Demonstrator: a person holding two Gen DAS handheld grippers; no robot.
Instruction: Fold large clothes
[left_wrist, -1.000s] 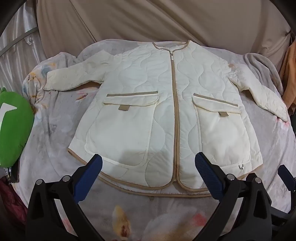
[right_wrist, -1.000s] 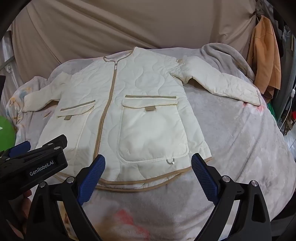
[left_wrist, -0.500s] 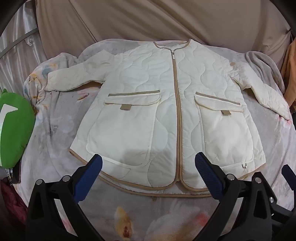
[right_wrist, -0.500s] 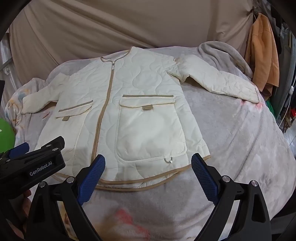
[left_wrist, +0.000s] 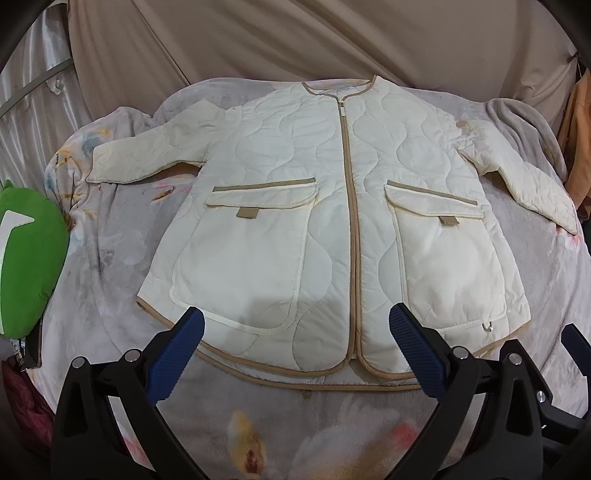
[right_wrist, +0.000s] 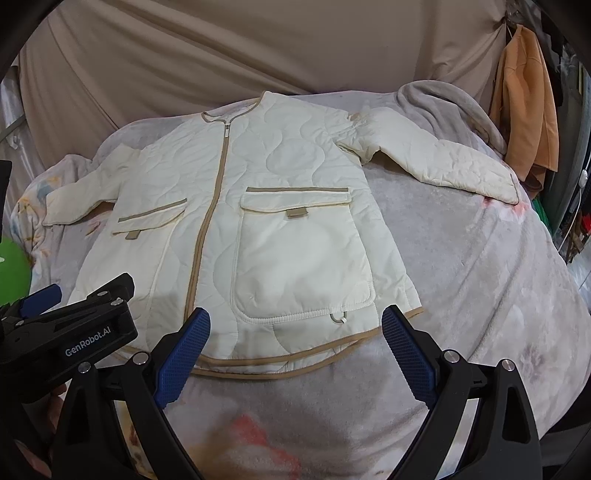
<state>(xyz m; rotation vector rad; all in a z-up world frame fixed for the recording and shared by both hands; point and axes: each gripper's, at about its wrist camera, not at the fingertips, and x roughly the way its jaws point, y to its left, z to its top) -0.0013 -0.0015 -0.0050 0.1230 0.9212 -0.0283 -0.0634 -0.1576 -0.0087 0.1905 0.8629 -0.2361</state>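
Quilted jacket (left_wrist: 332, 221) is laid flat, zipped. Left gripper (left_wrist: 301, 354) and right gripper (right_wrist: 295, 354) are held side by side over its hem, jaws spread, nothing gripped.

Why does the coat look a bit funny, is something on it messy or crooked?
The quilted coat lies flat, zipped and fairly straight on the blanket. One odd spot: where the sleeve joins the shoulder, the fabric is bunched, with a small tan mark. I cannot tell whether that is a stain or a patch.
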